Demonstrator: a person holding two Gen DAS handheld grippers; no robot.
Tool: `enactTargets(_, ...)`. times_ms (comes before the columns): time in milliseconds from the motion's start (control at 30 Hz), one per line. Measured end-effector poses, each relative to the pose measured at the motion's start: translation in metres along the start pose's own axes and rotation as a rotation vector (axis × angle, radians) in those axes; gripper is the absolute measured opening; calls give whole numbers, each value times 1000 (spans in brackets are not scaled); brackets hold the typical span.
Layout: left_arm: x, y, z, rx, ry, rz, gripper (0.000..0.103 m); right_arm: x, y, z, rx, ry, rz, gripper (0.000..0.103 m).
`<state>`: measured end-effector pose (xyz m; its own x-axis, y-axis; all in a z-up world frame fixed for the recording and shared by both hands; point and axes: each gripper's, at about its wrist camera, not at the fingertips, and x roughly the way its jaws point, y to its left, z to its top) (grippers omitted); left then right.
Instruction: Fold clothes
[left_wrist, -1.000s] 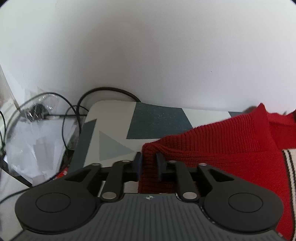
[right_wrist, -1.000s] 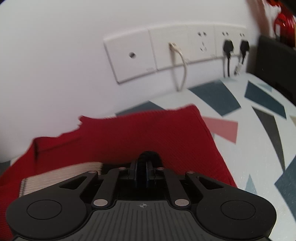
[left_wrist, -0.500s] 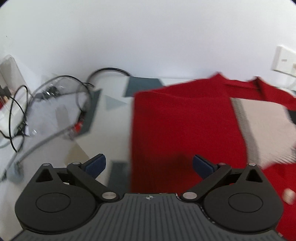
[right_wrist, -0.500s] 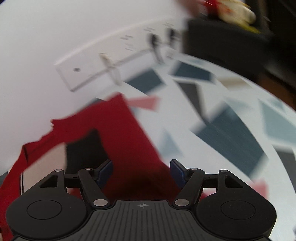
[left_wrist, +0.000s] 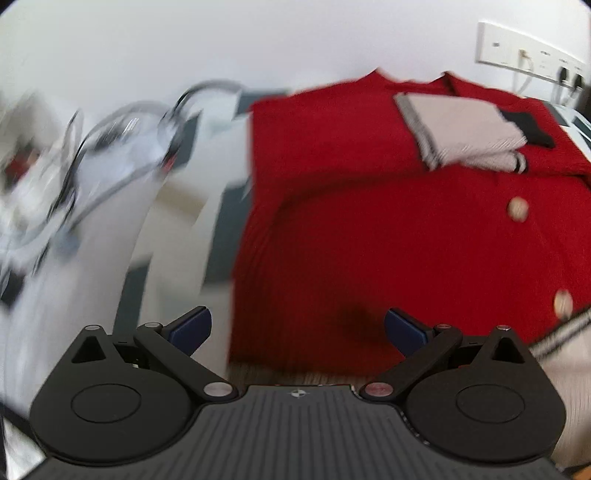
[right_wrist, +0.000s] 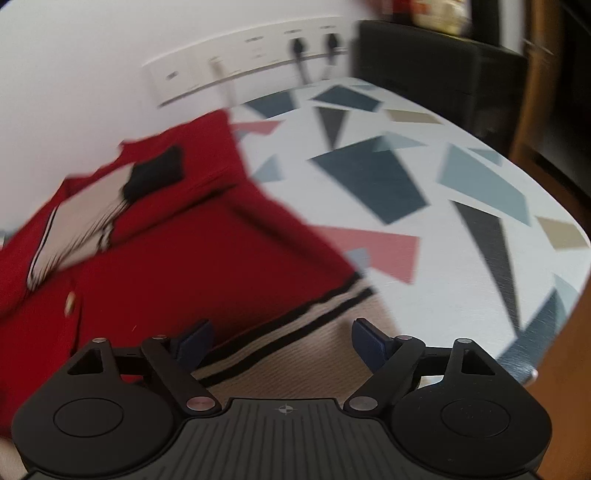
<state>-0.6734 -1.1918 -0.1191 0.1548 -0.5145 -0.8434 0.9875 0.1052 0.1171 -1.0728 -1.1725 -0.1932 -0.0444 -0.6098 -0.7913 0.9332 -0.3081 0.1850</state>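
Note:
A red knit cardigan (left_wrist: 369, 229) with pale buttons lies flat on the patterned table, its cream, black-striped sleeves folded across the chest (left_wrist: 461, 129). The left gripper (left_wrist: 297, 326) hovers open over the near left part of the garment, nothing between its blue pads. In the right wrist view the same cardigan (right_wrist: 177, 258) fills the left half, and its cream striped hem band (right_wrist: 295, 332) lies just ahead of the right gripper (right_wrist: 282, 341), which stands open and empty above that hem corner.
The white table with grey, blue and pink shapes (right_wrist: 424, 206) stretches to the right of the garment. A wall socket strip with plugs (right_wrist: 258, 48) runs behind. Cables and clear plastic (left_wrist: 74, 155) lie off the table's left end. A dark cabinet (right_wrist: 443, 62) stands at far right.
Both grippers were shut on the cardigan's far edge one second ago. They have let go, opened wide and drawn back toward the near hem, so more of the garment shows.

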Motion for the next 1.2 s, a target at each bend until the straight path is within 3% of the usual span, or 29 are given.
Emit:
enactTargets(200, -34, 13, -60, -76, 29, 47, 102, -17, 22, -20, -188, -46, 152, 94)
enactTargets(300, -41, 12, -83, -36, 68, 36, 102, -22, 22, -30, -240, -61, 184, 98)
enactTargets(433, -49, 16, -105, -31, 75, 17, 102, -17, 28, -37, -267, -28, 121, 100)
enactTargets(567, -39, 18, -104, -65, 91, -62, 102, -14, 36, -44, -296, -18, 114, 102)
enactTargets(700, -29, 21, -101, -98, 111, -145, 103, -3, 44, -48, -289, 6, 48, 102)
enactTargets(867, -8, 33, -92, -202, 188, -243, 103, 8, 44, -50, -230, 18, -2, 102)
enactTargets(1200, 7, 45, -85, -225, 234, -319, 103, 15, 58, -54, -227, 18, -82, 102)
